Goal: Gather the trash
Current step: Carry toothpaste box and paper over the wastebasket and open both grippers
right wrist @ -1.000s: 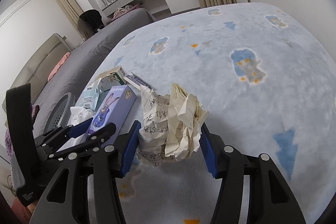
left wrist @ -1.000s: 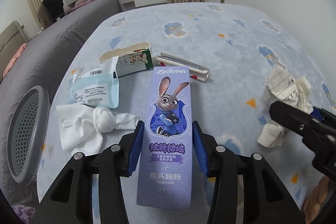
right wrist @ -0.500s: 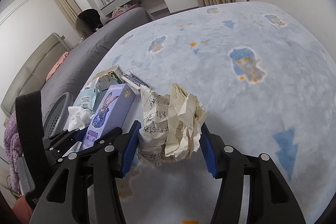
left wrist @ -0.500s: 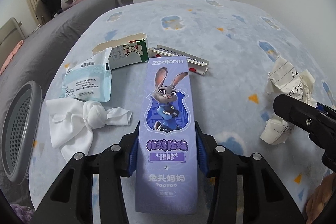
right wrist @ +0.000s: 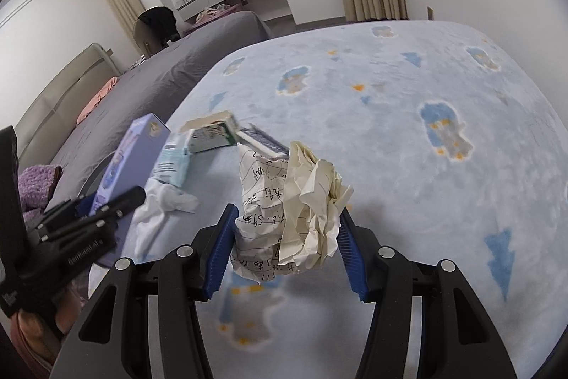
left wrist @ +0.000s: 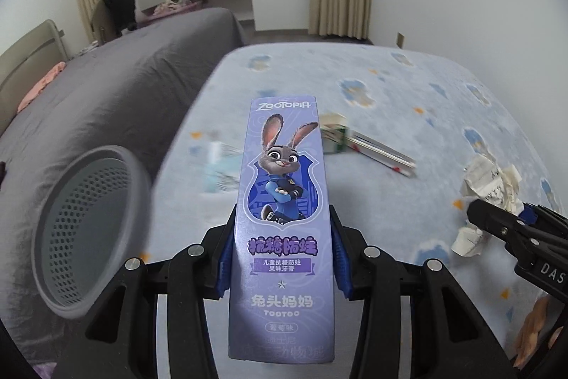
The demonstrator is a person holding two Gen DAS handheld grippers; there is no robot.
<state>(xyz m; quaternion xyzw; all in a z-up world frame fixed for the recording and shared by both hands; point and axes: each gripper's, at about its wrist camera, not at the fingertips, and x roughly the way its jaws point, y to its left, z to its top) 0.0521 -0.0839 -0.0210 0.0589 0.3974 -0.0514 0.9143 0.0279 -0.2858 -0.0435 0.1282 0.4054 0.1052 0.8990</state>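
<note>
My left gripper (left wrist: 283,237) is shut on a long purple toothpaste box (left wrist: 282,166) with a cartoon rabbit on it, held clear above the surface. A grey perforated basket (left wrist: 88,226) lies just left of and below it. My right gripper (right wrist: 287,237) is shut on a crumpled ball of written paper (right wrist: 291,208), lifted off the blue cover. In the left wrist view, the right gripper (left wrist: 497,222) and its paper (left wrist: 490,180) are at the right edge. In the right wrist view, the left gripper (right wrist: 106,205) with the box (right wrist: 131,148) is at the left.
On the light blue patterned cover (right wrist: 426,166) lie a torn green-and-white carton (right wrist: 213,134), a flat dark box (right wrist: 262,139), a pale blue packet (right wrist: 172,166) and a knotted white tissue (right wrist: 159,205). A grey bed (left wrist: 124,87) runs along the left. White walls stand behind.
The left gripper has risen and swung left with the purple box, so the basket now looms larger beside it. The right gripper has lifted the crumpled paper a little.
</note>
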